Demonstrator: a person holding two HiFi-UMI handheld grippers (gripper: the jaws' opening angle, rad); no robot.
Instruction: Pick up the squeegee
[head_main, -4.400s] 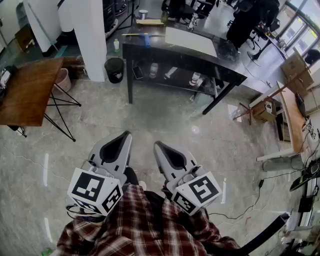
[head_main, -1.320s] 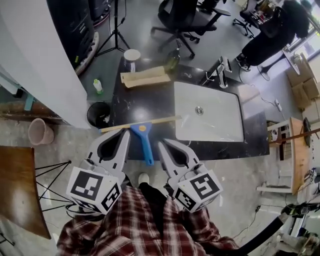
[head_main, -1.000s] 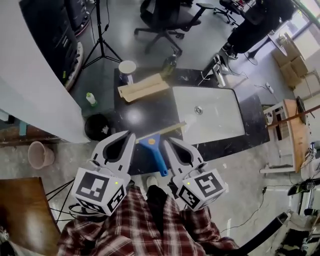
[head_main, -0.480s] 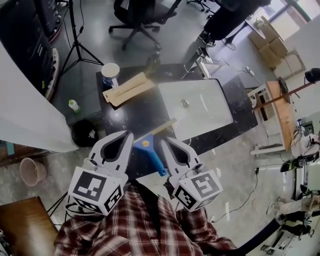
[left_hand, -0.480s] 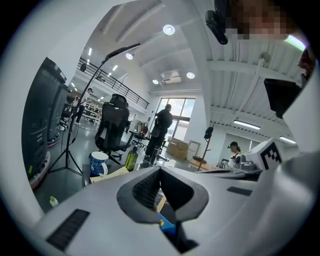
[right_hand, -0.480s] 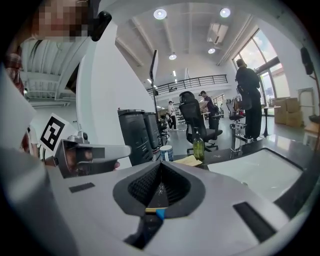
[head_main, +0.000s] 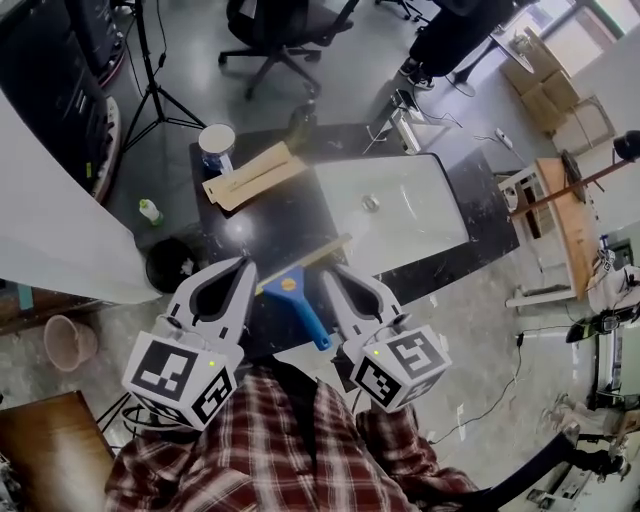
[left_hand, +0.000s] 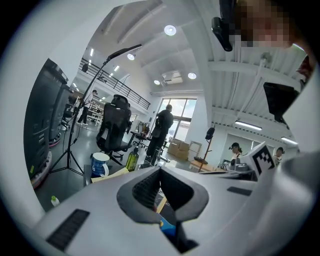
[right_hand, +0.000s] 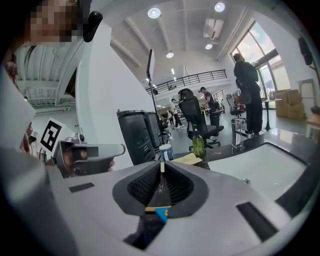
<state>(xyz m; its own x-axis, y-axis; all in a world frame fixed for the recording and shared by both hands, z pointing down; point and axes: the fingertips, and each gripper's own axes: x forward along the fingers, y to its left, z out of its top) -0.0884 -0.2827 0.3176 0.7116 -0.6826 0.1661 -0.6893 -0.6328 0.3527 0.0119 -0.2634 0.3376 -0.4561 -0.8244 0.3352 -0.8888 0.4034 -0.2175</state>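
Head view: taking in the whole layout, with the squeegee (head_main: 300, 303) lying on the black desk (head_main: 250, 225) near its front edge. Its blue handle is pointing back at the person and its pale blade is running across toward the sink (head_main: 400, 215).
Left gripper (head_main: 244, 263): hovering just left of the handle, fingers pressing together at the tips, holding nothing.
Right gripper (head_main: 329, 271): hovering just right of the handle, fingers likewise meeting, carrying nothing.
Risk, closed fingers: neither gripper is standing ready for the handle; reaching in without spreading first would likely be shoving the squeegee along the desk.
Risk, edge: the handle is lying close to the front edge, so a nudge could be tipping it onto the floor.
Left gripper view: catching only a blue sliver of the squeegee below the fingers, but showing the mug (left_hand: 100, 164) and green bottle (left_hand: 131, 159) side-on.
Right gripper view: showing the blade and a blue corner behind the fingertips, plus the sink's drain.
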